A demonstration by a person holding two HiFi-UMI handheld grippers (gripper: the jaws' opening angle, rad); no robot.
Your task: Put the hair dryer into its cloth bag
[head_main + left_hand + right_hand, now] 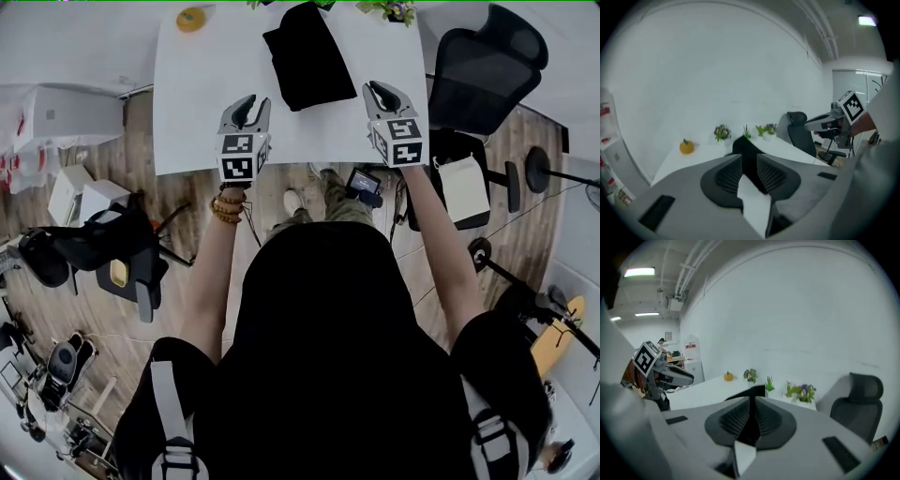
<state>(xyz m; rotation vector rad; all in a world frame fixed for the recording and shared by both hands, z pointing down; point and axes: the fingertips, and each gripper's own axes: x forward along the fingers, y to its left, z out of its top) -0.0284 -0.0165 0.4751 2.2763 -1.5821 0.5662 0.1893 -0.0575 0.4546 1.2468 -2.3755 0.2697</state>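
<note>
Nearest the lens, the left gripper (749, 160) has its jaws a narrow way apart with nothing between the pads; only the distant dark cloth shows through the gap. The right gripper (751, 401) has its jaws closed together and is likewise empty. In the head view both hover over the near part of the white table (197, 94), well apart from each other, tips aimed forward and slightly down.

Beyond and between them lies the black cloth bag (307, 56), slumped flat on the tabletop and touched by neither gripper. No hair dryer shows outside it; whether it sits inside the bag cannot be told, and the bag's mouth is not visible either.

Further out, a small orange pumpkin ornament (686, 146) and a row of potted plants (723, 132) stand along the far edge, just behind the bag. An office chair (487, 66) stands off the table's right side.

Likely trouble: the cloth is limp, so a pinch may catch one layer only and drag the whole bag instead of opening it. A push forward could shove it into the plants. The closed right jaws must part before any grip.
</note>
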